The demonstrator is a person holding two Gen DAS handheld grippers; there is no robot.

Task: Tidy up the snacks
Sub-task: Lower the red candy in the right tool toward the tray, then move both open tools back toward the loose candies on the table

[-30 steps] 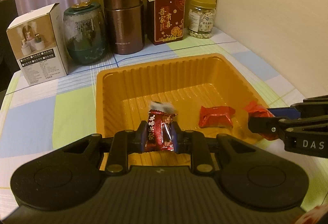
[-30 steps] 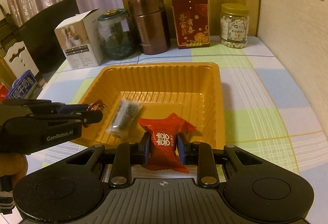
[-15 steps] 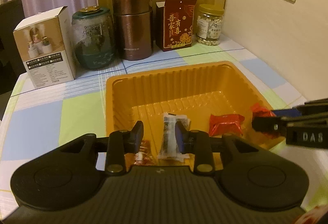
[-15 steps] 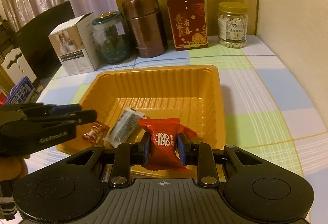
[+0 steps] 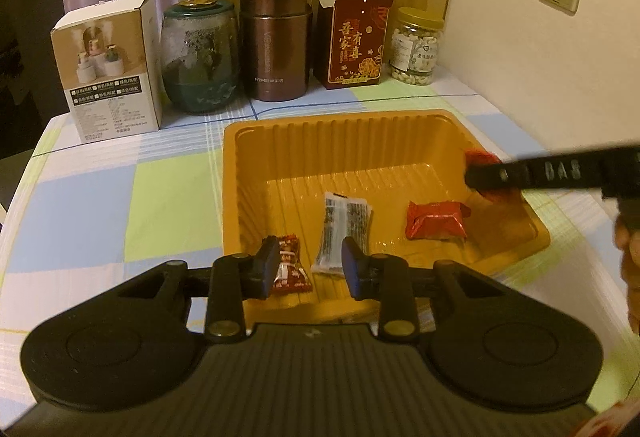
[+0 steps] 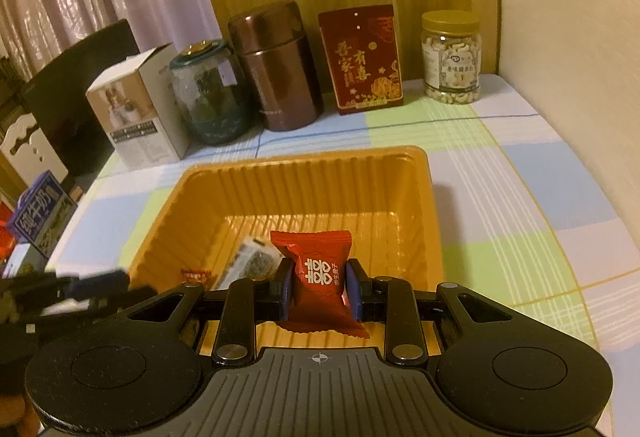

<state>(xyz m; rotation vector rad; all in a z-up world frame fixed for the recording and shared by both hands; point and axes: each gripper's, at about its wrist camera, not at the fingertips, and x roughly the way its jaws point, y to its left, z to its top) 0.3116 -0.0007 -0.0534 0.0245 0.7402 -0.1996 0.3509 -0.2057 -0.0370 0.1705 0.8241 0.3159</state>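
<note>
The left hand-held gripper [image 5: 310, 265] has let go: its jaws have just been opening, and nothing is squeezed between them. Below it, inside the ribbed orange plastic tray [image 5: 256, 173], lie a small red-brown wrapped candy [image 5: 290, 271], a clear packet with dark bits [image 5: 344, 231] and a shiny red wrapped sweet [image 5: 436, 219]. The shiny red sweet shows only in the left view. The right hand-held gripper [image 6: 318, 293] is clamped on a red candy packet with white signs [image 6: 320, 277], held over the tray's near edge (the left view shows just a red tip of it). The right view alone shows a blue milk carton [image 6: 38, 215] off the side of the checked worktop [image 6: 520, 197].
</note>
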